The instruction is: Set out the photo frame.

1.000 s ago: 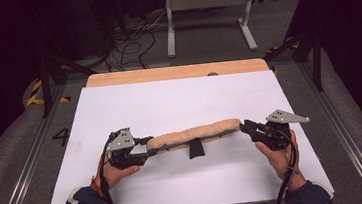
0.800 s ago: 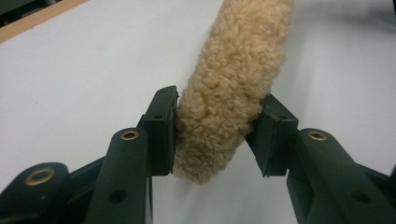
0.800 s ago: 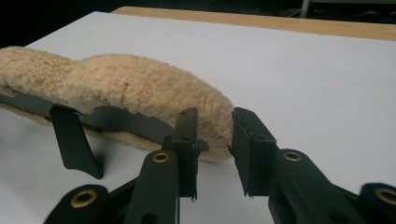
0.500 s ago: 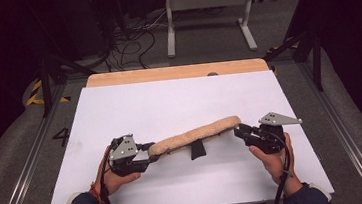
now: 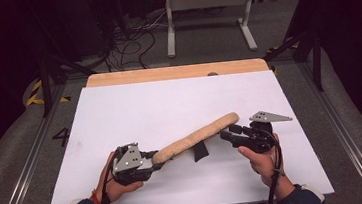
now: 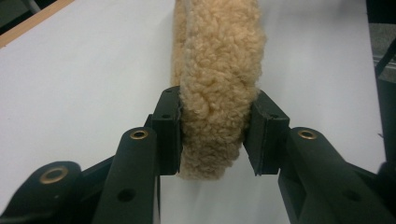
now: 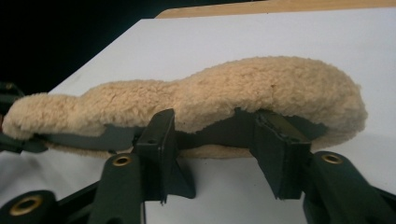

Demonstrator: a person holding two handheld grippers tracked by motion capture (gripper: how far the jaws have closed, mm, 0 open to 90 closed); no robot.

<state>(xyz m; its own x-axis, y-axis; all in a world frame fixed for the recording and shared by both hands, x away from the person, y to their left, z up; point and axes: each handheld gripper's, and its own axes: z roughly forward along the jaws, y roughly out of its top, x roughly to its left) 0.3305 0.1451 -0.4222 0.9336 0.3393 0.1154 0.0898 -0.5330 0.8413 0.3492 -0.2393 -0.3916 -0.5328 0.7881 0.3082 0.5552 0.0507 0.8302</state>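
A long tan fleece pad (image 5: 195, 138) lies slanted across the white table top (image 5: 169, 103), with its far end up and to the right. A black strap (image 5: 200, 152) sticks out under its middle. My left gripper (image 5: 154, 162) is shut on the pad's near left end, and the fleece (image 6: 217, 70) is squeezed between its jaws (image 6: 217, 135). My right gripper (image 5: 226, 135) sits just below the pad's right end. Its jaws (image 7: 215, 144) stand open and face the long side of the pad (image 7: 210, 98) and the dark strap (image 7: 210, 133).
A wooden strip (image 5: 176, 72) borders the table's far edge. Beyond it, a metal stand (image 5: 208, 14) and loose cables (image 5: 127, 37) are on the dark floor. Metal rails run along both sides of the table.
The left gripper has pulled its end of the pad nearer and lower, so the pad now slants. The right gripper has shifted left and now sits beside the pad's right end.
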